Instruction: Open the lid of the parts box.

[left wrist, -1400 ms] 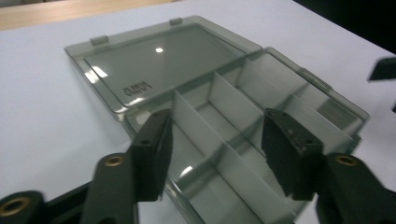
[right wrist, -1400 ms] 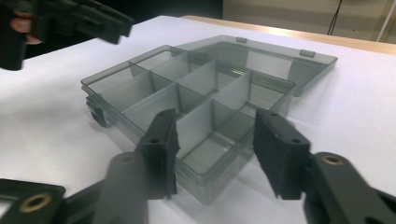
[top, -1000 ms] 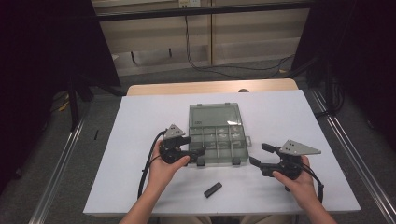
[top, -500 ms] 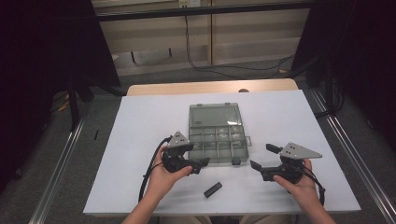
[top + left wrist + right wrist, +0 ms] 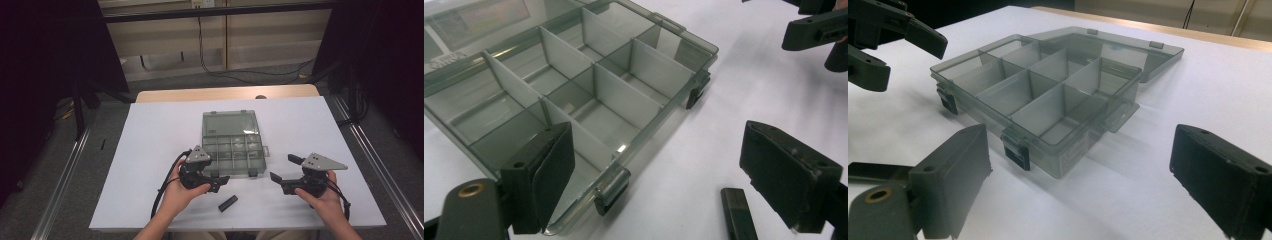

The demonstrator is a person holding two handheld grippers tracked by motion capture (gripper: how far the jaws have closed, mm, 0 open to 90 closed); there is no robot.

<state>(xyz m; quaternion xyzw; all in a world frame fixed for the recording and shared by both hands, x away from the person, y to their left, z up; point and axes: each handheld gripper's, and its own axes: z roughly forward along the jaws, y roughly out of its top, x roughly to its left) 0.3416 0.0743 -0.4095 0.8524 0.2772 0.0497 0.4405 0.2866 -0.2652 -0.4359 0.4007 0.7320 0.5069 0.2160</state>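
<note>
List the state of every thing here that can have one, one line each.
Organizer box: lid swung fully open and lying flat behind it; the compartments look empty.
Front latches: undone, hanging at the front edge.
Small black block: lying flat on the table, untouched.
Left tongs: jaws open, holding nothing, by the box's front left corner.
Right tongs: jaws open, holding nothing, right of the box.
</note>
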